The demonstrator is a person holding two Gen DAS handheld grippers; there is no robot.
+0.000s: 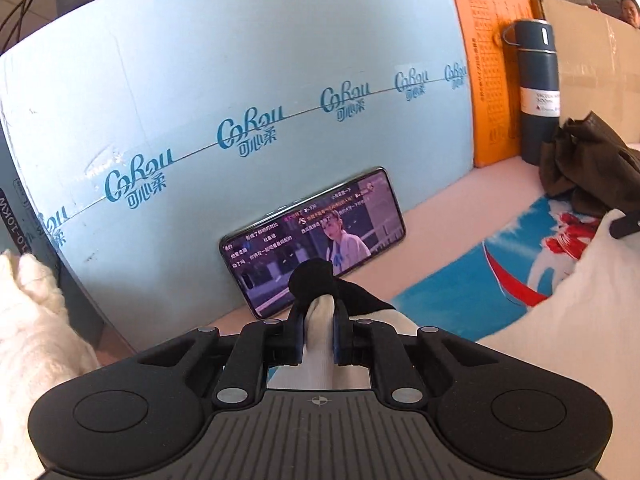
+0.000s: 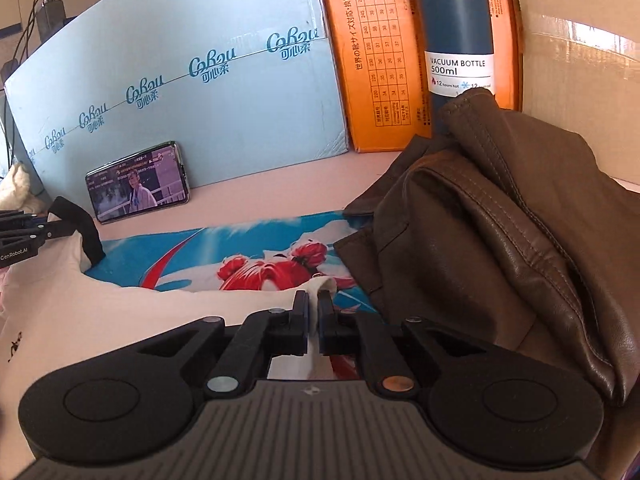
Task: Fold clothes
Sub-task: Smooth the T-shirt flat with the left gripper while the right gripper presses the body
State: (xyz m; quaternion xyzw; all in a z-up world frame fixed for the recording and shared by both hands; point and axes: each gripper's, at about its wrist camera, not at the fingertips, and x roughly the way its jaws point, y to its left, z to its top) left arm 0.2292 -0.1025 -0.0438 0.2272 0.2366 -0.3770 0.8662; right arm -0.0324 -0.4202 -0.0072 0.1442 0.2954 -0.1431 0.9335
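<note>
Ahead of both your grippers the pale blue carton [image 1: 240,92] fills the background, with the orange box [image 2: 380,60] standing to its right. Just right of your right gripper [image 2: 314,312] lies the crumpled brown leather jacket [image 2: 500,232], and the blue vacuum bottle [image 2: 456,32] stands upright behind it. The white T-shirt [image 2: 120,320] stretches between your two grippers over the printed blue mat [image 2: 224,248]. Your left gripper [image 1: 321,320] is clamped on a white bunch of that shirt, its black trim poking out past the tips. Your right gripper pinches the shirt's edge, fingers nearly together. A phone [image 1: 316,240] leans against the carton, straight ahead of your left gripper.
</note>
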